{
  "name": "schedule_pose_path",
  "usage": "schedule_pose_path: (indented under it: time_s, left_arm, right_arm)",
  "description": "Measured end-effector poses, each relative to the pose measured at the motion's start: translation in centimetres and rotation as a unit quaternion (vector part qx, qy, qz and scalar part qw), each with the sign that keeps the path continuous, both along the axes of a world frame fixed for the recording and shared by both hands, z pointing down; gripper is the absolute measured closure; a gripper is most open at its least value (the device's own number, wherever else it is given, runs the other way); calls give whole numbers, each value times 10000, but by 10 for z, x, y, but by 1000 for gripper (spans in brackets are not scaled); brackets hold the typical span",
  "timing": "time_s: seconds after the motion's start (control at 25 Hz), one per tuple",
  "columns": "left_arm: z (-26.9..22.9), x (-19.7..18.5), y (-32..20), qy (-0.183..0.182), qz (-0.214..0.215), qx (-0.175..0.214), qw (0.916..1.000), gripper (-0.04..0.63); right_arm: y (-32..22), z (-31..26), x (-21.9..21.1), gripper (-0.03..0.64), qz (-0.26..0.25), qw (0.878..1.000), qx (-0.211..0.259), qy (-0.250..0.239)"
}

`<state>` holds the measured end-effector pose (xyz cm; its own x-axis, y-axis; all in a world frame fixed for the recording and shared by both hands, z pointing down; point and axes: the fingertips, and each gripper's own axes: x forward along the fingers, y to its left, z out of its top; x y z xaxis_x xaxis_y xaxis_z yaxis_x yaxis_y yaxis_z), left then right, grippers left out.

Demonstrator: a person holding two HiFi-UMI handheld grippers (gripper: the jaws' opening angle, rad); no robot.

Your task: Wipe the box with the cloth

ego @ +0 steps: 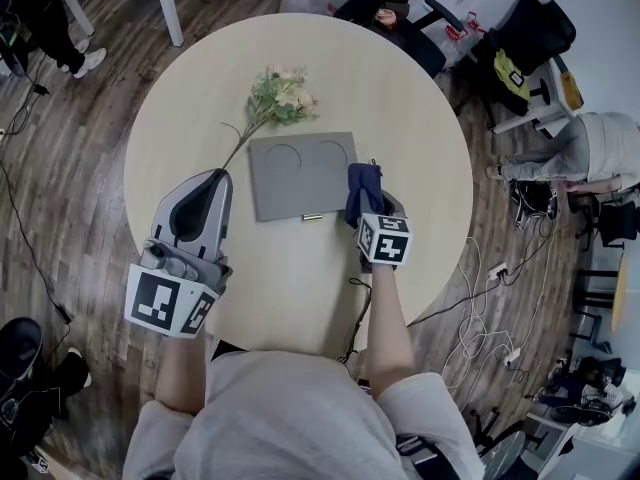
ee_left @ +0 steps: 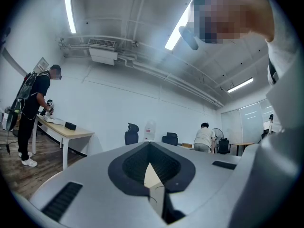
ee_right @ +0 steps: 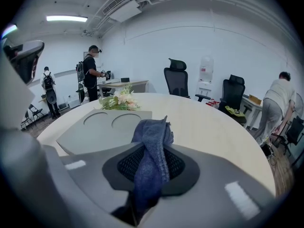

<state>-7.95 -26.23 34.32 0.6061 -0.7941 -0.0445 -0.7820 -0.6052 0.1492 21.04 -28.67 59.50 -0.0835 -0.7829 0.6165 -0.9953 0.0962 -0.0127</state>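
Observation:
A flat grey box (ego: 300, 173) with two round recesses in its lid lies in the middle of the round table (ego: 400, 98). My right gripper (ego: 368, 200) is at the box's right front corner, shut on a dark blue cloth (ego: 362, 190) that sticks up between the jaws. In the right gripper view the cloth (ee_right: 152, 146) hangs over the pads, with the box (ee_right: 95, 127) just ahead to the left. My left gripper (ego: 215, 178) hovers left of the box with its jaws together and nothing in them. The left gripper view tilts up toward the room and ceiling, with the gripper (ee_left: 151, 167) at the bottom.
A bunch of pale flowers (ego: 280, 96) lies behind the box, its stem running to the box's left corner. A small brass latch (ego: 312, 216) sits at the box's front edge. Office chairs (ego: 530, 33) and floor cables (ego: 480, 318) surround the table. People stand farther off.

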Motion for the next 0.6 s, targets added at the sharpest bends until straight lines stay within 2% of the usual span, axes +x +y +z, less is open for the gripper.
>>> schedule_pose_path:
  time_s: [0.2,0.32,0.6]
  left_arm:
    - [-3,3,6,10,20,36,10000,588]
    - [-8,7,11,-3,54,84,10000,588]
    - [-24,14,24,-58,44,236,9997,588]
  right_arm:
    - [1,-2,-2,538,74,9991,-38,-423]
    - [10,-15,-13,534,-5,9981,184,-589]
    - [36,-71,-36,532,-379,9941,962,-338]
